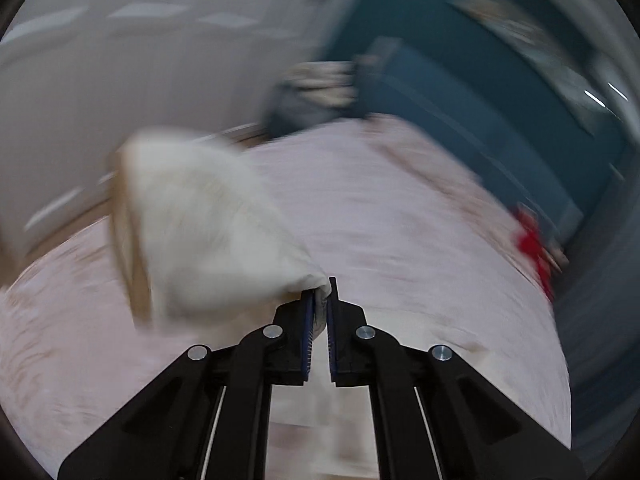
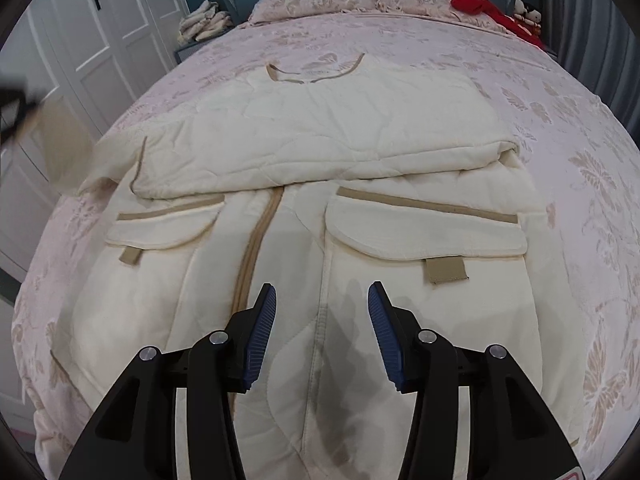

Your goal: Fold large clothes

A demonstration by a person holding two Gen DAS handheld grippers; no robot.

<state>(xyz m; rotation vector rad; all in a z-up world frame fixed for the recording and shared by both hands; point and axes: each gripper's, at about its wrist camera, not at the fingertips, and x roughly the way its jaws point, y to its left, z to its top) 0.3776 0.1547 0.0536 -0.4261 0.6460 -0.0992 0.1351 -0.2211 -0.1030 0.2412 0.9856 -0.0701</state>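
Cream jacket (image 2: 304, 208) lies flat on the pink bed (image 2: 580, 152), sleeves crossed over the chest. Left gripper (image 1: 319, 300) is clamped on a jacket corner (image 1: 208, 232) (blurred) w/ cloth raised — prob. to fold inward. Right gripper (image 2: 322, 300) hovers over the near hem, jaws apart, holding nothing.

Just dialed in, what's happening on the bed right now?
A cream quilted jacket lies spread on the pink bedspread, one sleeve already folded across the chest. The left gripper is shut on cream fabric of the jacket, apparently the other sleeve, lifted off the bed; that view is motion-blurred. The right gripper hangs open above the jacket's lower front, holding nothing.
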